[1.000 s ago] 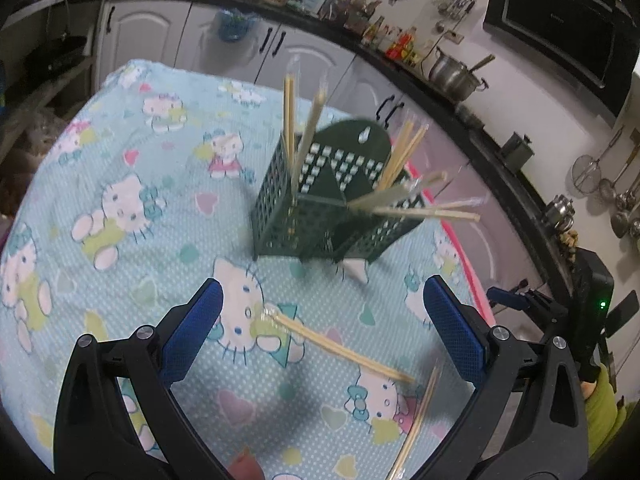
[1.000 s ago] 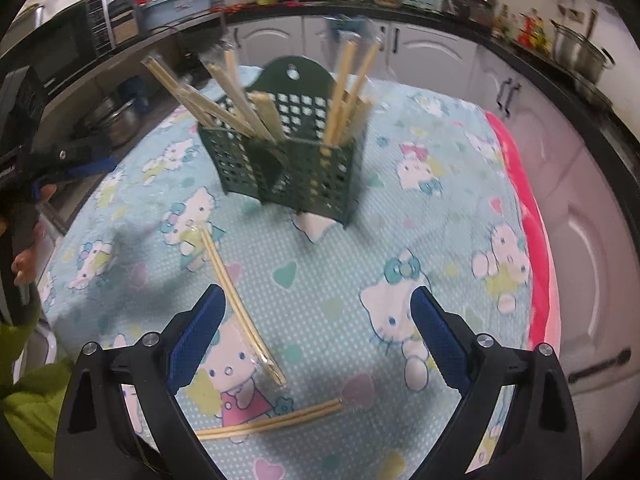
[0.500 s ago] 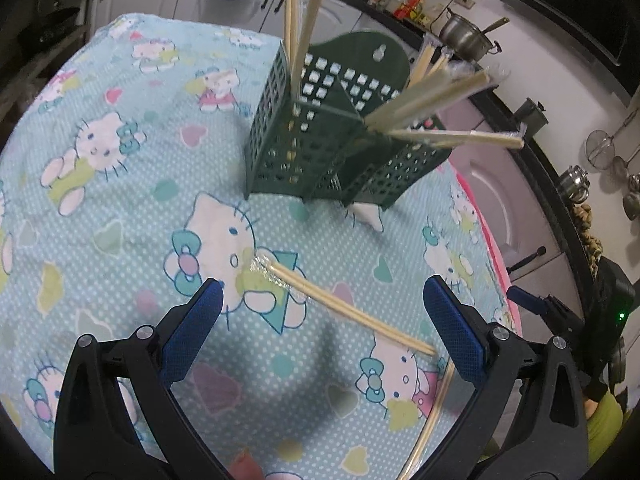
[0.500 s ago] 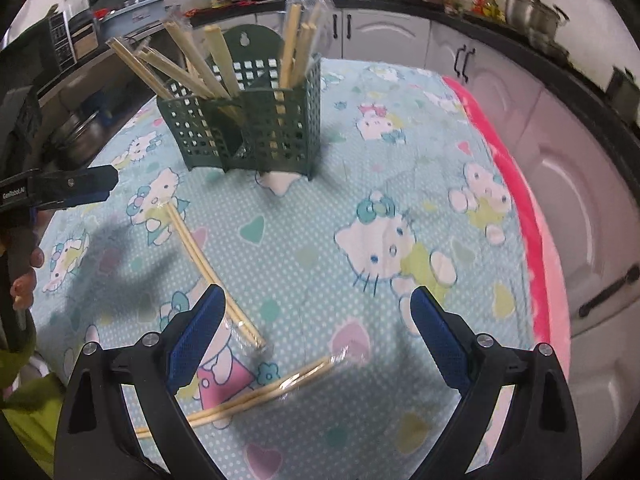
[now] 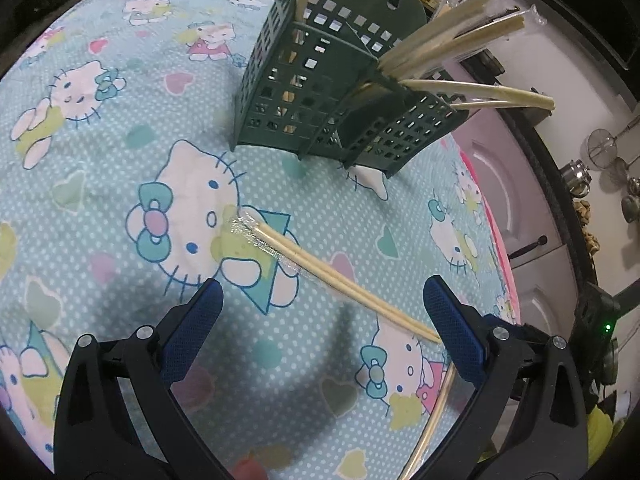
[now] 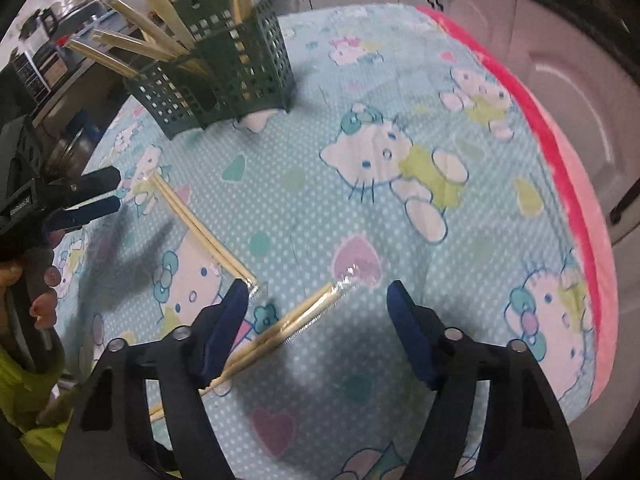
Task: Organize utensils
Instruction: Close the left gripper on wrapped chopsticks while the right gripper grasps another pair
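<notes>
Chopsticks in clear wrappers are what I am gathering: two pairs lie loose on the cartoon-print cloth (image 5: 120,168), the rest already stand in the green holder (image 5: 320,92) ahead of both grippers. The step in hand looks like the pickup. My left gripper (image 5: 322,316) stands wide with nothing in it; one wrapped pair (image 5: 332,274) lies slantwise just ahead of its tips. My right gripper (image 6: 316,328) has just been closing yet grips nothing; the second pair (image 6: 292,328) lies between its fingers, passing under the left finger. Next I judge each must drop lower and straddle its pair squarely. The two pairs nearly meet at their ends, so the grippers may crowd. The cloth's pink edge (image 6: 560,128) lies off to the right.
</notes>
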Tool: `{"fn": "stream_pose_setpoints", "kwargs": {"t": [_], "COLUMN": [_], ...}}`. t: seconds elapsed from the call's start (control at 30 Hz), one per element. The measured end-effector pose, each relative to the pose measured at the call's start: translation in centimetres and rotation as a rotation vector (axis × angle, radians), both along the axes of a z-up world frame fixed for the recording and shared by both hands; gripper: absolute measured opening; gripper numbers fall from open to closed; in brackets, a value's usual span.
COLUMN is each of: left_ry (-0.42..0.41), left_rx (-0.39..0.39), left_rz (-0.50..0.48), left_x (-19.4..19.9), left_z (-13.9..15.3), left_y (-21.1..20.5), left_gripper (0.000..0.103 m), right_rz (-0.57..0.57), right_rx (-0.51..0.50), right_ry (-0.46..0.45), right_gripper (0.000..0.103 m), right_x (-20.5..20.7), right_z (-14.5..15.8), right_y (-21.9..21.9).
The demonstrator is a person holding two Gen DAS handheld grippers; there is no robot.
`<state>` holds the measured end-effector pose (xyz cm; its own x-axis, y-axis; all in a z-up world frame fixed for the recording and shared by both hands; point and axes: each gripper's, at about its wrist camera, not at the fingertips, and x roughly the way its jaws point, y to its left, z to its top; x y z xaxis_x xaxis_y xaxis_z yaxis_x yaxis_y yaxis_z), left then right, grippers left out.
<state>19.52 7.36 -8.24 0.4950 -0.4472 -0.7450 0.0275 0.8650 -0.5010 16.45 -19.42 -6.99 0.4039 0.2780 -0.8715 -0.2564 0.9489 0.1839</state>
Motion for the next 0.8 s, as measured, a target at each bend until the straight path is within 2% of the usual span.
{"fn": "stream_pose_setpoints", "kwargs": {"t": [0.03,0.17,0.3,0.4,0.53,0.63,0.7,0.8], "left_ry": [0.002,0.033,0.059,0.070,0.088,0.088,0.086,0.083], "left_rx": [-0.007,-0.037,-0.068,-0.088,-0.096,-0.072,-0.048,0.000], "left_rz": [-0.002,0.022,0.051,0.074,0.101,0.110,0.116,0.126], "left_x": [0.2,1.0,1.7,2.5,3.5,4.1,4.3,4.5], "left_z": [-0.2,-1.2,-2.0,-2.2,-2.5,-2.4,-2.3,-2.3], "left_y": [-0.1,0.1,0.6,1.3,1.9,1.8,1.7,1.6], "left_gripper": [0.091,0.074,0.067,0.063,0.056,0.055,0.051,0.035], "right_rz": [-0.014,-0.050,-0.087,-0.117,-0.141,-0.139,-0.144,-0.158], "right_rx": [0.007,0.078,0.128,0.162,0.152,0.143,0.153,0.155], "right_ry": [0.011,0.093,0.109,0.121,0.119,0.110,0.101,0.085], "right_gripper": [0.063,0.058,0.056,0.047,0.022,0.008,0.007,0.006], "right_x": [0.0,0.6,1.2,1.9,2.5,2.5,2.6,2.6], "right_z": [-0.2,-1.5,-1.7,-1.9,-2.0,-2.0,-1.9,-1.5], "right_y": [-0.2,-0.8,-1.1,-1.7,-2.5,-3.2,-3.8,-4.9]}}
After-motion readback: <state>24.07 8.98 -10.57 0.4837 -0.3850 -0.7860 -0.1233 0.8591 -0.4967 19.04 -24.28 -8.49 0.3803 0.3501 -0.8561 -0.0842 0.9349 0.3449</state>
